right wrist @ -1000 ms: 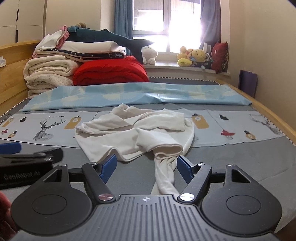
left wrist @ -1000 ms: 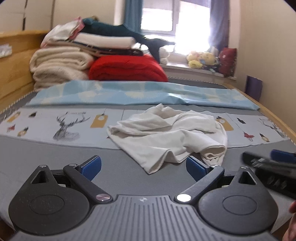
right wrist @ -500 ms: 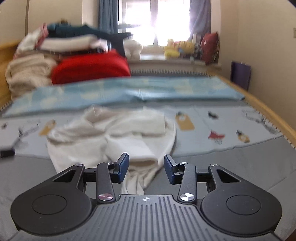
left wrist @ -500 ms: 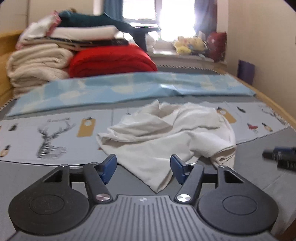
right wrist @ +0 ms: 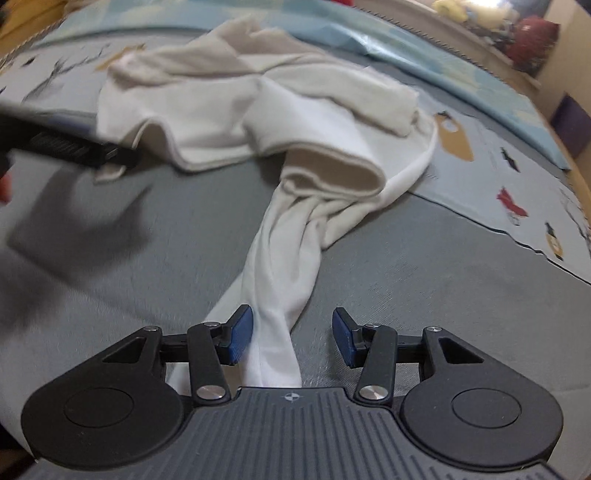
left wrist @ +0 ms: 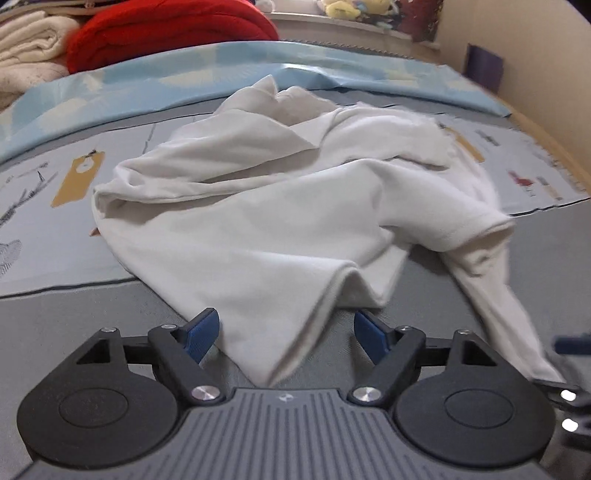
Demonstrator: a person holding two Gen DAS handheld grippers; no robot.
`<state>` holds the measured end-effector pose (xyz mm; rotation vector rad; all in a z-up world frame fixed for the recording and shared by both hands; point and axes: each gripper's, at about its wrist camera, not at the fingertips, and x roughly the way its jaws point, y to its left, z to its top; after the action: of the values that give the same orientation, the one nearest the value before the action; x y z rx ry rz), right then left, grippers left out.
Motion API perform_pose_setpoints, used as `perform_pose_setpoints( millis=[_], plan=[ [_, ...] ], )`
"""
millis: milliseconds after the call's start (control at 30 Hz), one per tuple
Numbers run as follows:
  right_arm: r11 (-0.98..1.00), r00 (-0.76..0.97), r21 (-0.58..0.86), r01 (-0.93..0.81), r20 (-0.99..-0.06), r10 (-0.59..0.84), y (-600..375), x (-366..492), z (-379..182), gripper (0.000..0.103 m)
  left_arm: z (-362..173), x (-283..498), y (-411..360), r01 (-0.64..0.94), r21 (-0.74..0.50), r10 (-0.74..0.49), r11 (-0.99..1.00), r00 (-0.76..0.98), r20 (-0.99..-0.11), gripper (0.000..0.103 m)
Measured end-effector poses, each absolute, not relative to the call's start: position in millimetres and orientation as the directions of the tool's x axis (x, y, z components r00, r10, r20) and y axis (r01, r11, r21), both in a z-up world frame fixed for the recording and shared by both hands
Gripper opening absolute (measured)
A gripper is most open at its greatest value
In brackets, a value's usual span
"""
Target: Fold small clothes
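A crumpled white garment (left wrist: pixel 280 206) lies on the grey bed cover (left wrist: pixel 66 325). Its near hem corner (left wrist: pixel 273 354) reaches between the blue pads of my left gripper (left wrist: pixel 286 334). The jaws are opening and neither pad presses on the cloth. In the right wrist view the garment (right wrist: pixel 229 99) trails a long twisted sleeve (right wrist: pixel 280 266) down toward my right gripper (right wrist: pixel 291 336). The sleeve runs between the jaws, close to the left pad (right wrist: pixel 240 334). These jaws are opening too, with a gap on the right side. The left gripper (right wrist: pixel 66 144) shows blurred by the hem.
Folded red (left wrist: pixel 166 33) and cream blankets (left wrist: pixel 26 48) are stacked at the bed's head behind a light blue sheet (left wrist: pixel 184 77). Plush toys (left wrist: pixel 351 7) sit on the sill. A wooden bed rail (left wrist: pixel 554 147) runs along the right.
Both grippers have dropped toward the bed, tipped downward and come up to the garment. Cloth now lies between each pair of jaws, which are narrower than a second ago.
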<state>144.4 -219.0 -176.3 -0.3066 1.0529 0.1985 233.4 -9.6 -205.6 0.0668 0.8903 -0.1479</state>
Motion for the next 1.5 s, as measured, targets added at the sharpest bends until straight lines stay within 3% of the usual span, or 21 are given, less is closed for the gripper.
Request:
perform_pose_setpoints(
  millis=[33,100,133,167,233,400,567,733,800,933,1000,1033,1067,1233,1333,1433,1500],
  plan=[
    [0.94,0.478,-0.149,-0.308,-0.878,0.017,-220.2,144.1,-177.3,0.045,-208.7,237.0,-10.6,0.138,0.016,-0.073,0.99,0.618,-0.783,0.078],
    [0.946,0.472,-0.132,-0.297,-0.881,0.025,-226.3,143.5,-175.4,0.025,-210.6,241.2,-9.2,0.117,0.028,-0.05,0.993,0.613,-0.788,0.057],
    [0.953,0.475,-0.117,-0.278,-0.879,0.031,-231.7,144.7,-171.7,0.008,-209.3,241.5,-8.2,0.122,0.025,-0.056,0.992,0.615,-0.787,0.037],
    [0.961,0.488,-0.103,-0.256,-0.872,0.036,-237.0,145.2,-167.4,0.008,-207.3,241.0,-7.8,0.133,0.028,-0.061,0.991,0.619,-0.783,0.015],
    [0.975,0.531,-0.099,-0.197,-0.847,0.021,-251.1,147.2,-156.6,0.007,-199.1,236.8,-7.2,0.149,0.062,-0.048,0.987,0.636,-0.77,0.005],
    [0.973,0.646,-0.227,0.042,-0.736,-0.2,-297.2,145.3,-126.1,0.006,-169.2,213.0,7.6,0.21,0.091,-0.07,0.974,0.654,-0.754,0.004],
    [0.913,0.646,-0.287,0.29,-0.645,-0.408,-351.0,136.1,-110.1,0.005,-135.0,152.7,31.9,0.379,0.138,-0.146,0.915,0.631,-0.762,0.003],
    [0.816,0.572,-0.327,0.477,-0.589,-0.571,-394.6,123.1,-105.7,0.005,-114.5,88.2,63.8,0.513,0.113,-0.226,0.851,0.552,-0.802,0.003],
    [0.793,0.536,-0.343,0.503,-0.596,-0.598,-401.1,116.9,-112.3,0.005,-122.2,69.7,74.2,0.558,0.031,-0.262,0.829,0.438,-0.86,0.004],
    [0.874,0.607,-0.178,0.451,-0.657,-0.447,-391.9,110.9,-114.4,0.01,-127.5,55.6,86.8,0.562,0.012,-0.257,0.827,0.397,-0.881,0.007],
    [0.918,0.675,-0.076,0.39,-0.655,-0.341,-378.3,109.3,-109.7,0.019,-115.8,67.0,102.8,0.482,-0.086,-0.32,0.872,0.429,-0.844,0.021],
    [0.942,0.709,-0.012,0.336,-0.655,-0.261,-369.1,110.5,-107.7,0.023,-111.2,73.4,110.5,0.434,-0.133,-0.342,0.891,0.448,-0.826,0.035],
    [0.958,0.729,0.046,0.284,-0.659,-0.185,-358.9,114.2,-107.5,0.025,-106.7,83.4,118.0,0.379,-0.172,-0.35,0.909,0.471,-0.81,0.042],
    [0.978,0.668,0.184,0.098,-0.741,0.072,-311.9,143.9,-131.9,0.026,-125.8,129.3,137.4,0.095,-0.274,-0.288,0.957,0.421,-0.86,0.042],
    [0.98,0.584,0.18,0.086,-0.806,0.097,-287.2,162.8,-153.5,0.027,-148.6,149.6,131.3,0.022,-0.26,-0.252,0.965,0.343,-0.905,0.042],
    [0.984,0.496,0.158,0.079,-0.863,0.099,-265.2,171.9,-172.7,0.039,-164.3,163.0,124.1,-0.023,-0.255,-0.238,0.967,0.286,-0.928,0.042],
    [0.99,0.451,0.123,0.071,-0.889,0.078,-253.2,173.3,-182.3,0.039,-175.9,167.2,119.4,-0.035,-0.244,-0.228,0.969,0.249,-0.941,0.042]
  ],
)
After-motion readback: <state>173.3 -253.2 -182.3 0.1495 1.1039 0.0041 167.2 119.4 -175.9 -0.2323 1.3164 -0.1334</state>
